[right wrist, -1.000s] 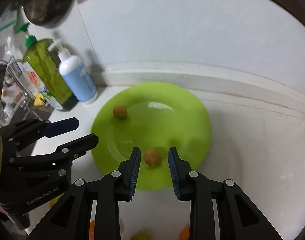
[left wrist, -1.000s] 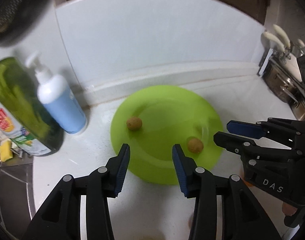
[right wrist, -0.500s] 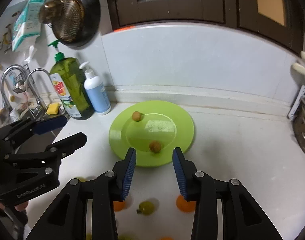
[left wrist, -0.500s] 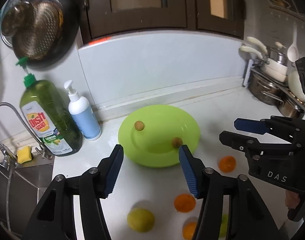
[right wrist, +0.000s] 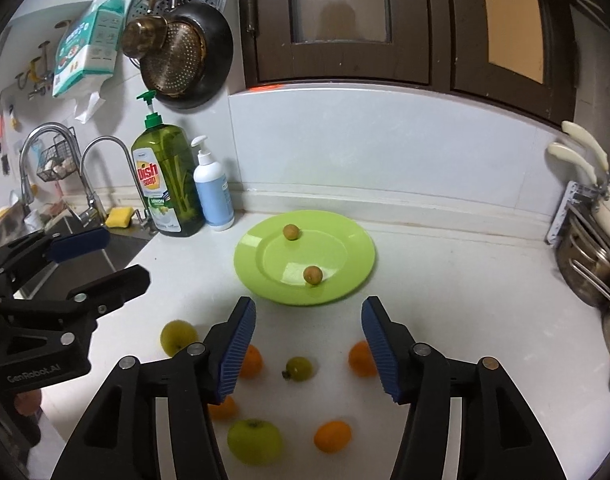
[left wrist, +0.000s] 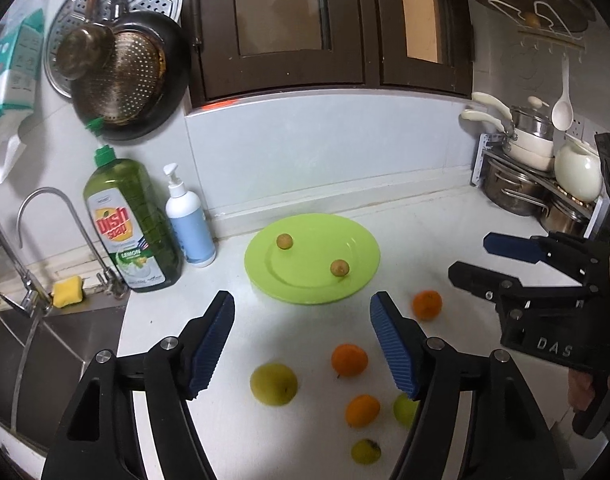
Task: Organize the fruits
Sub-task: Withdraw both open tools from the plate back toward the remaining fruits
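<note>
A lime green plate (left wrist: 357,276) (right wrist: 353,280) lies on the white counter with two small brown fruits (left wrist: 284,241) (left wrist: 339,268) on it; they also show in the right wrist view (right wrist: 291,232) (right wrist: 312,275). Several oranges (left wrist: 349,360) (right wrist: 333,436) and green fruits (left wrist: 273,383) (right wrist: 255,442) lie loose on the counter in front of the plate. My left gripper (left wrist: 303,344) is open and empty above the loose fruits. My right gripper (right wrist: 307,346) is open and empty, held back from the plate.
A green dish soap bottle (left wrist: 129,224) and a white pump bottle (left wrist: 189,224) stand left of the plate by the wall. A sink with a tap (left wrist: 37,240) is at the left. Pots on a rack (left wrist: 533,176) stand at the right.
Both grippers have pulled back and up from the plate and opened wider. The loose fruits on the counter have come into view.
</note>
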The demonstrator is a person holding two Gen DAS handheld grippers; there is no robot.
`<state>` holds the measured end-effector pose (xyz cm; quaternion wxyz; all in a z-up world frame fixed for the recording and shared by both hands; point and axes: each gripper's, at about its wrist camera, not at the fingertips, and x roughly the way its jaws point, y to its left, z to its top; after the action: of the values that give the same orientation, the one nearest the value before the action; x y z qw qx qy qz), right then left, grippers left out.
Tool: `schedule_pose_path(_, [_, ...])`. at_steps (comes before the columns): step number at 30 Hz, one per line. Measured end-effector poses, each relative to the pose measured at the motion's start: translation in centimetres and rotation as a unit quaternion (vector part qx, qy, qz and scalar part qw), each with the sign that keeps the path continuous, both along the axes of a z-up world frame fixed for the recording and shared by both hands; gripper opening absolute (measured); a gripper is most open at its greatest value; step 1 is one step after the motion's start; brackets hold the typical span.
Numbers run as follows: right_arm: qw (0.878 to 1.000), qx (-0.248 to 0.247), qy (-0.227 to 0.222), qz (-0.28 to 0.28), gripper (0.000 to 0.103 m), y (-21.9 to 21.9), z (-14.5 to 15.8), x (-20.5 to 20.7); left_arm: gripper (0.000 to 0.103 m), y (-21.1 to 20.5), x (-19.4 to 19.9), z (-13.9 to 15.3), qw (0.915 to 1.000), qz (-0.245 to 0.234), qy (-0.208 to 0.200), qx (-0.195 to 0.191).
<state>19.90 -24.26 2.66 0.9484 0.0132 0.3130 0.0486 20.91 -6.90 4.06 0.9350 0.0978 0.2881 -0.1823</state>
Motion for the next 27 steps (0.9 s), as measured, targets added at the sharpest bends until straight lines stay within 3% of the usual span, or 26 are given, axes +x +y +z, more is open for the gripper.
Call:
schedule_pose_path(9, [1.0, -0.018, -0.005, -0.006, 0.056, 0.1, -1.2, -3.6, 0.07, 0.2, -3.6, -2.1, 0.9997, 0.004, -0.009, 0.023])
schedule_pose_path(16, [1.0, -0.011, 0.019, 0.02, 0.056, 0.9, -3.4, -5.3, 0.07, 0.3, -5.3, -4.2, 0.9986, -0.01, -0.009, 0.05])
schedule_pose_path(27, [0.996, -0.009, 0.074, 0.054, 0.056, 2.7, -7.0, -5.7, 0.069, 0.5, -6.4, -8.0, 0.996, -0.039, 0.027, 0.076])
